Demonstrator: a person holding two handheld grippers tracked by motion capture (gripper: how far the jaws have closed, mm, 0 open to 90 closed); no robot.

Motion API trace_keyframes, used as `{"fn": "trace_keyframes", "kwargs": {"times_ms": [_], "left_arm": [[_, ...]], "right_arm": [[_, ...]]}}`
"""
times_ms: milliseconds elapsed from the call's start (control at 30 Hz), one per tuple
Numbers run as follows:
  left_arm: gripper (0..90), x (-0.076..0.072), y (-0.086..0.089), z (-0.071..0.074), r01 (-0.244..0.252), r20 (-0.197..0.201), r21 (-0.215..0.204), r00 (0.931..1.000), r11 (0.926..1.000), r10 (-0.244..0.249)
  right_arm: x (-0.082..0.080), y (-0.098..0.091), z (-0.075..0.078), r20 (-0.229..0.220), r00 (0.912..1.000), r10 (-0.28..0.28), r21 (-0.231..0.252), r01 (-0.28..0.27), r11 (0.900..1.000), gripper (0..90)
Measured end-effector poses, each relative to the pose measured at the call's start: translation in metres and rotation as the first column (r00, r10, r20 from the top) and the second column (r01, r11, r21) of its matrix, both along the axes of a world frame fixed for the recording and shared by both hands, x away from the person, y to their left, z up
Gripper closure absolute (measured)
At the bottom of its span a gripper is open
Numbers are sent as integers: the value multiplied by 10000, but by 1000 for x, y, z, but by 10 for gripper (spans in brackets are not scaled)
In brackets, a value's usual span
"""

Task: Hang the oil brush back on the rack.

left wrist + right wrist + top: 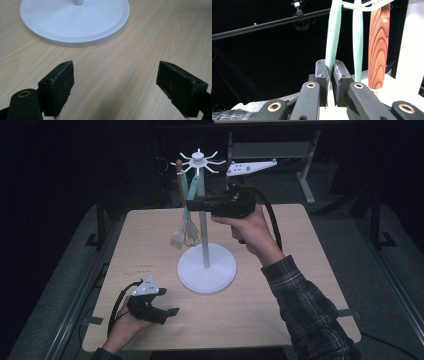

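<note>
Mint-green handle (333,32), smooth, tapered, hangs from white rack (199,160) — right gripper (330,75) clamped on it, high above table (310,270). Second mint handle (357,42), wood-grain handle (379,47) just beside. Left gripper (115,85) jaws wide, nothing between, near round white base (75,22). Utensil heads hard to make out.

White stand base (207,268) on wooden table (280,310)

The mint-green handle (333,37) hangs almost upright from the white rack (199,161) (slightly tilted). Its lower end carries a wire whisk (190,234).
</note>
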State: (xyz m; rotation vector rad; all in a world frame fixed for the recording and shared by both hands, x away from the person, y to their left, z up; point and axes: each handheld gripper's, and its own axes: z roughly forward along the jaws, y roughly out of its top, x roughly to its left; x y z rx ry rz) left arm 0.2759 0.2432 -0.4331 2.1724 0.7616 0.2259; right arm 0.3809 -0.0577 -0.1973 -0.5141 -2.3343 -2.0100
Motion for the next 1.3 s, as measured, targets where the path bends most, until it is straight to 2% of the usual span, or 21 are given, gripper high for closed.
{"fn": "trace_keyframes", "kwargs": {"times_ms": [467, 600, 733, 833, 867, 1000, 1100, 1133, 1167, 1200, 1300], "left_arm": [[142, 1, -1, -1, -7, -92, 6, 10000, 10000, 7], [142, 2, -2, -2, 59, -69, 122, 10000, 9999, -58], [142, 2, -2, -2, -5, -119, 26, 9999, 10000, 5], [142, 3, -2, -1, 3, -159, 22, 9999, 10000, -3], [142, 5, -2, -1, 103, -88, 118, 9999, 9999, -102], [142, 5, -3, -2, 9, -215, -5, 9998, 10000, -9], [141, 6, -1, -2, 9, -196, 45, 9998, 10000, -8], [142, 6, -1, -2, -5, -214, 20, 9998, 10000, 6], [142, 6, 0, -2, 2, -192, 40, 9998, 10000, -2], [142, 6, 1, -3, -76, -225, -22, 9997, 10000, 76], [141, 6, 2, -2, -52, -207, -18, 9998, 10000, 52]], "right_arm": [[15, -7, -7, -221, 9994, -256, -7, 256, 9997, 836], [16, -9, -7, -179, 9992, -362, -88, 361, 9993, 828], [17, -10, -7, -83, 9988, -487, -193, 485, 9986, 814], [18, -13, -8, -96, 9986, -514, -210, 512, 9985, 765], [16, -15, -8, -8, 9987, -512, -397, 511, 9979, 725], [14, -19, -12, 187, 9963, -837, -794, 849, 9932, 613], [14, -23, -15, 255, 9947, -993, -1029, 1014, 9895, 580], [12, -27, -17, 426, 9913, -1247, -1170, 1290, 9847, 503], [12, -27, -17, 426, 9913, -1247, -1170, 1290, 9847, 503], [10, -31, -20, 544, 9878, -1460, -1326, 1521, 9794, 447], [7, -36, -24, 596, 9845, -1651, -1456, 1722, 9742, 398]]}}
